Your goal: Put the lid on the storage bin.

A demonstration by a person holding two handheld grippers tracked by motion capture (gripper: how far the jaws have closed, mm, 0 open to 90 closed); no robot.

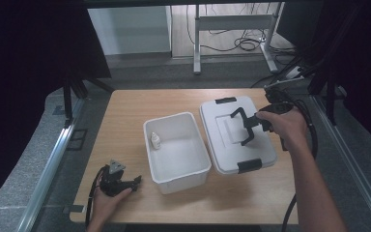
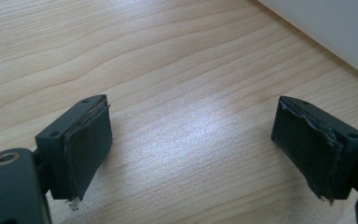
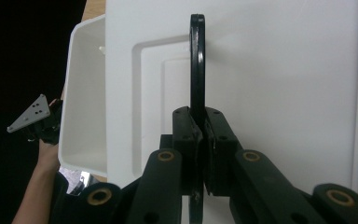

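While its jaws are pinched tight on the black handle (image 3: 196, 60) of the lid (image 1: 232, 145), the right gripper (image 1: 246, 126) sits over the lid's middle; in the right gripper view the handle stands edge-on between the two pads and runs up past them. That lid is white, with two black latches, one at its far edge (image 1: 225, 100) and one at its near edge (image 1: 249, 165). It lies on the table (image 1: 125, 106) just to the right of the bin (image 1: 176, 178), their long sides nearly touching; whether its near end rests flat or is raised a little is hard to make out.

One bin stands at the table's centre, open and white, and in it is one small white bottle (image 1: 155, 140) upright against the left wall. Its label is too small to read.

At the near left corner the left gripper (image 1: 136, 181) rests low on the wood, grey plate on top, with the hand (image 1: 107, 202) behind it. In the left gripper view its pads (image 2: 89, 140) stand wide apart with bare table between them, and a strip of the bin's white wall crosses the upper right corner.

Both forearms are cut off by the bottom edge in the high view.
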